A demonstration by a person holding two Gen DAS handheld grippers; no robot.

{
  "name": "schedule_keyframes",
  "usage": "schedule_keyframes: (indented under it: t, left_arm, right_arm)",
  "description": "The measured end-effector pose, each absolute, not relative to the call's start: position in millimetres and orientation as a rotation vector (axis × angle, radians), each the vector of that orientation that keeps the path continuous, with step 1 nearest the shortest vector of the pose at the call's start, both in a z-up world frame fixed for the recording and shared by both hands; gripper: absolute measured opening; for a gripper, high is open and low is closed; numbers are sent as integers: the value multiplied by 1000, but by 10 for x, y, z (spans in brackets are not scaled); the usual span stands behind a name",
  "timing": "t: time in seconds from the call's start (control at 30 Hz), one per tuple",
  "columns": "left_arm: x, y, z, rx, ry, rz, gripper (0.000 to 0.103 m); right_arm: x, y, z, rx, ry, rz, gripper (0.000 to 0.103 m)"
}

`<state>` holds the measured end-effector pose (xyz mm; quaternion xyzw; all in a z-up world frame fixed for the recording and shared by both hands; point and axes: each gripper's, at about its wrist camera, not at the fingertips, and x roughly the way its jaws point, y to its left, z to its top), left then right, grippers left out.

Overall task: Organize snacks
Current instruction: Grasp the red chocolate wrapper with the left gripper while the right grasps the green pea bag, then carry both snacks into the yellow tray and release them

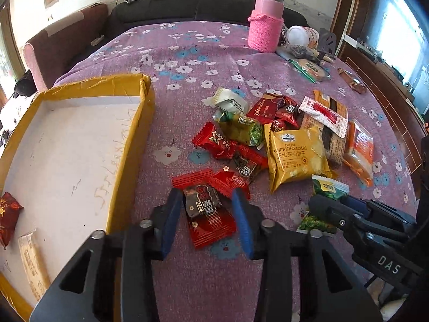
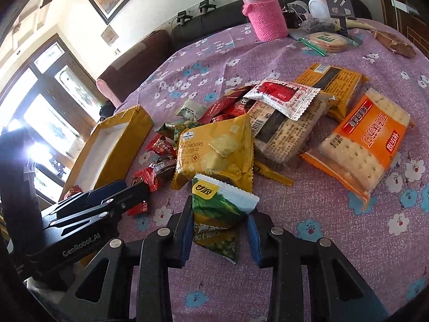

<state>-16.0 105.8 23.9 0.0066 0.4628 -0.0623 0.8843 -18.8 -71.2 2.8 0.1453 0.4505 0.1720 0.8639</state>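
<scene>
Left gripper (image 1: pixel 207 209): jaws nearly closed around a small dark-and-red candy packet (image 1: pixel 203 206). Both blue pads flank the packet; it sits on a larger red wrapper (image 1: pixel 211 228) lying flat on the purple floral tablecloth (image 1: pixel 187 53). Whether the pads actually press the packet, cannot tell.

Right gripper (image 2: pixel 221 225): jaws narrowed onto a green-and-white snack pouch (image 2: pixel 219 209). The left pad touches the pouch edge, the right pad sits at its other side; the pouch looks pinched and stands up between the fingers.

Yellow-rimmed cardboard box (image 1: pixel 144 99): at the left of the cloth, white floor. In the left wrist view, 2 packets already lie inside near its close end: 1 dark red (image 1: pixel 8 214), 1 pale (image 1: pixel 33 263).

Loose pile, centre of the cloth, just beyond both grippers: yellow cheese sandwich crackers bag (image 2: pixel 214 153), orange cracker pack (image 2: pixel 367 139), white-and-red sachet (image 2: pixel 284 96), several small red and green wrapped sweets.

Far edge of the table: pink flask in a knitted sleeve (image 1: pixel 265 26), upright, with a round biscuit pack (image 2: pixel 327 41) just beside it.
</scene>
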Motion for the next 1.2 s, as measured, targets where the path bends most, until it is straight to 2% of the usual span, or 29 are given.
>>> schedule_keyframes:
  t: [0.4,0.63,0.93,1.2]
  left_arm:
    - [-194,953,123,105,938,-156,26]
    - [-407,1095,369,-22,881,-205,24]
    - [-914,1717,851,-187,757,-190,24]
    - [-1243,2506,879,-288,708,-74,24]
  right_arm:
    - [-198,-667,28,289,938,358,35]
    - [-323,-653,171,267,850,356,35]
    - [-383,-580,253,247,797,379,35]
    - [-394,-607,276,252,782,343,35]
